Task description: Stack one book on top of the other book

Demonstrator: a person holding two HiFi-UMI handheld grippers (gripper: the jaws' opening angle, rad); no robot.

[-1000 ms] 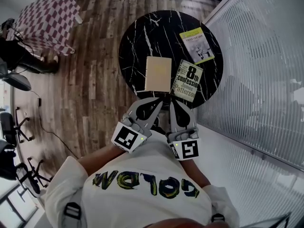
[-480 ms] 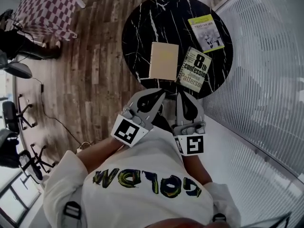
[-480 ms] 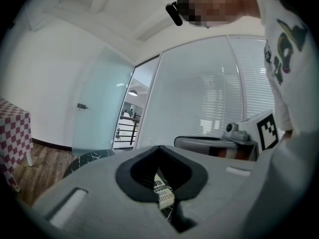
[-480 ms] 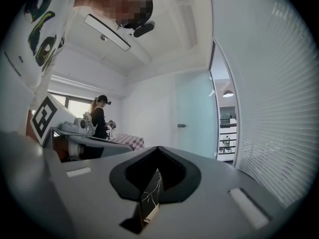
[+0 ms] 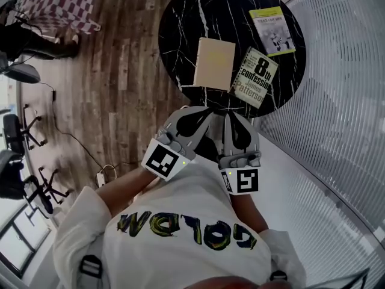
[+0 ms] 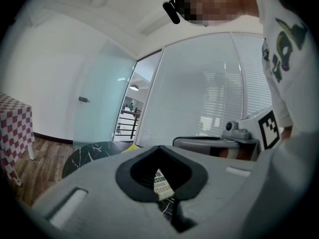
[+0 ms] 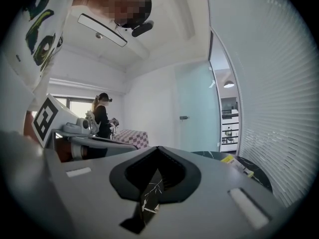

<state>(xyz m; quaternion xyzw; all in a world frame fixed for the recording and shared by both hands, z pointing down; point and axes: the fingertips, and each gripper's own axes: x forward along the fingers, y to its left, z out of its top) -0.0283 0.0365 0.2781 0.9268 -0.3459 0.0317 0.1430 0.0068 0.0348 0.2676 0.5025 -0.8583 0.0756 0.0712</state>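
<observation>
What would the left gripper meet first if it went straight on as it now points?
Probably the 8th Confession book, which its view frames ahead; depth unclear, perhaps the table rim first.

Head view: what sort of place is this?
Probably an office lounge: a glass wall with blinds, wheeled chairs at the left, and a round marble table on a wood floor.

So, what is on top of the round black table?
Three unstacked books: a tan book, the 8th Confession paperback, a yellow-topped book. Whatever lies beneath them is covered.
</observation>
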